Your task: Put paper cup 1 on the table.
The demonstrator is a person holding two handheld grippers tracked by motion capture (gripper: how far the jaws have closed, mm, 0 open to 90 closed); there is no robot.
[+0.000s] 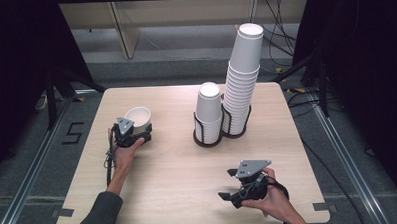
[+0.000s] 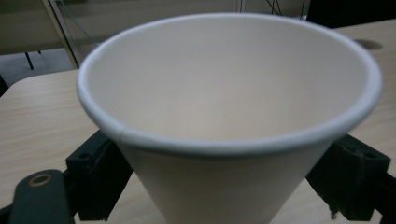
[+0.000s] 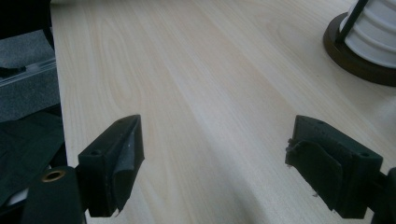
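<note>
A single white paper cup [image 1: 138, 115] stands upright with its mouth up on the left part of the wooden table [image 1: 178, 162]. My left gripper [image 1: 136, 132] comes at it from the near side. In the left gripper view the cup [image 2: 224, 93] sits between the two black jaws, whose pads touch its lower wall on both sides, so the gripper is shut on it. My right gripper [image 1: 228, 183] rests near the front right of the table, pointing left. Its jaws stand wide open over bare wood [image 3: 215, 154] with nothing between them.
Two stacks of white paper cups stand in dark wire holders at the table's back middle: a short stack [image 1: 208, 111] and a tall, slightly leaning stack [image 1: 243, 75]. The short holder's round base [image 3: 345, 56] lies ahead and to the right of the right gripper. Dark stands and cables surround the table.
</note>
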